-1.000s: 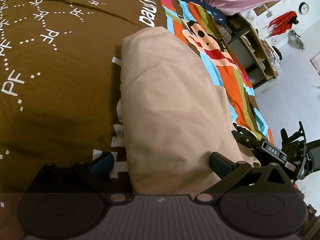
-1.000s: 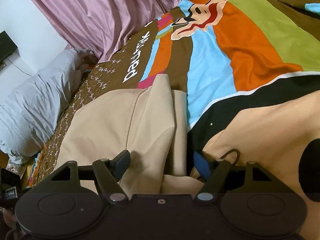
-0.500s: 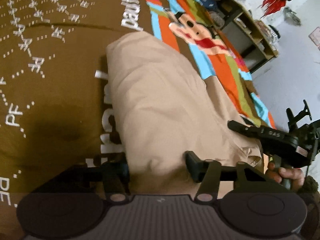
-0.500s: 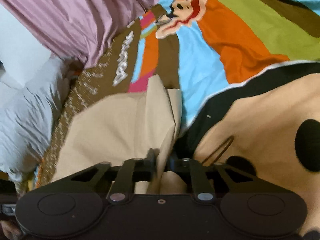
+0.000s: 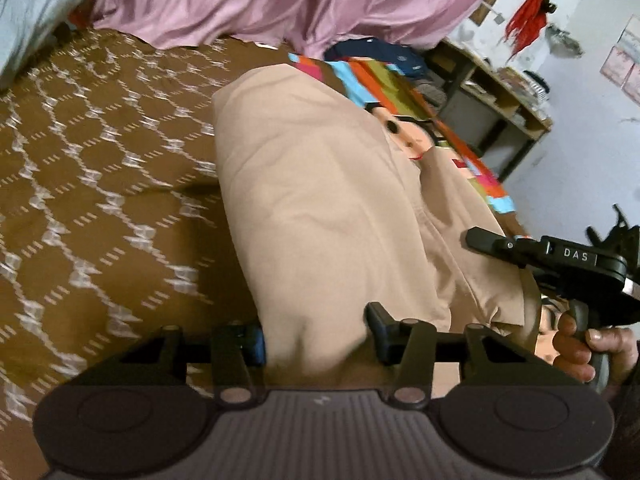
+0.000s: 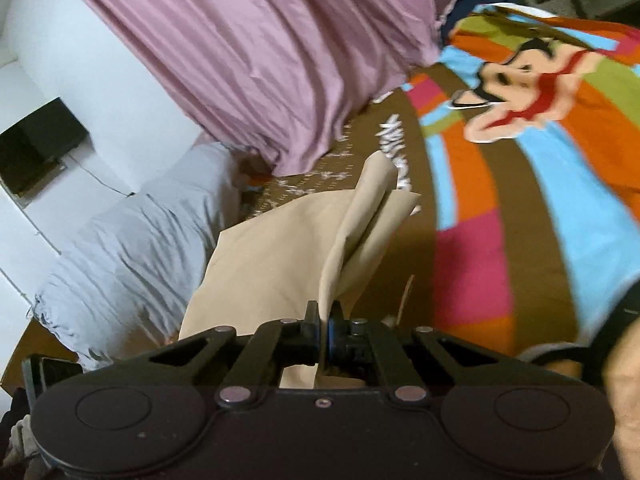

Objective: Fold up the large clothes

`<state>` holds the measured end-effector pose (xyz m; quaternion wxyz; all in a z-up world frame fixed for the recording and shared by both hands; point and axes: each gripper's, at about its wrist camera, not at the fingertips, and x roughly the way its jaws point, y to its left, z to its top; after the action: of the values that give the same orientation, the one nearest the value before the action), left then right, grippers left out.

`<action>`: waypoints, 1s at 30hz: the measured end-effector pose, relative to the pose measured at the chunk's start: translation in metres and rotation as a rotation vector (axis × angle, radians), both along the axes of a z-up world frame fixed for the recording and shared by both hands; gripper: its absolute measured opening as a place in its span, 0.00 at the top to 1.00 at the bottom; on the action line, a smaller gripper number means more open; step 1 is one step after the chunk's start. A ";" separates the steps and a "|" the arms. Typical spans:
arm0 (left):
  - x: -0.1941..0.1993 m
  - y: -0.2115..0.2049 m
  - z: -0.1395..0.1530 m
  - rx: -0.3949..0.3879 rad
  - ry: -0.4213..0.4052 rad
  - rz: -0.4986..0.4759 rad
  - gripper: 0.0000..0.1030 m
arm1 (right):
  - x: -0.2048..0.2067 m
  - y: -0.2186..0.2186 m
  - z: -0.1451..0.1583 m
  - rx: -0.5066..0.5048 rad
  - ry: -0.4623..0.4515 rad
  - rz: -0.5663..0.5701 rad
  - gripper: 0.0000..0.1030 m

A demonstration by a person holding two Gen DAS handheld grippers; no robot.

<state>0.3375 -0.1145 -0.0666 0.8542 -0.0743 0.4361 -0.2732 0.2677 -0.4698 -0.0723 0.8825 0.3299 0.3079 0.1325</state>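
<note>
A beige folded garment [image 5: 320, 208] lies across the bed and is lifted at its near end. In the left wrist view my left gripper [image 5: 316, 332] is partly closed around a thick bunch of the garment's near edge, fingers touching the cloth on both sides. In the right wrist view my right gripper [image 6: 324, 328] is shut on a fold of the same beige garment [image 6: 280, 264], which rises in a ridge away from the jaws. The right gripper also shows in the left wrist view [image 5: 560, 264], held by a hand at the garment's right edge.
The bed has a brown patterned cover [image 5: 92, 184] and a colourful cartoon print [image 6: 520, 92]. A pink sheet [image 6: 280, 48] hangs at the back. A grey pillow [image 6: 132, 248] lies at the left. Wooden shelves [image 5: 496, 108] stand beyond the bed.
Both grippers closed on the garment's near edge, the right one fully, and lifted it. The views tilted up, now showing the pink sheet and the wall.
</note>
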 end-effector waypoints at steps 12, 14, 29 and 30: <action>0.032 0.053 -0.088 0.063 0.163 0.133 0.30 | 0.068 0.080 -0.087 -0.169 0.104 -0.029 0.91; 0.028 0.056 -0.090 0.051 0.162 0.144 0.28 | 0.066 0.073 -0.096 -0.155 0.121 -0.045 0.87; -0.012 0.045 -0.033 0.151 0.075 0.297 0.04 | 0.019 0.073 -0.060 -0.336 0.041 -0.037 0.39; -0.019 0.045 -0.025 0.147 0.059 0.298 0.04 | 0.013 0.072 -0.054 -0.341 0.024 -0.040 0.37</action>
<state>0.3189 -0.0696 -0.0920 0.8752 -0.0836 0.4640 -0.1085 0.2805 -0.3979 -0.1258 0.9244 0.1832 0.3298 0.0569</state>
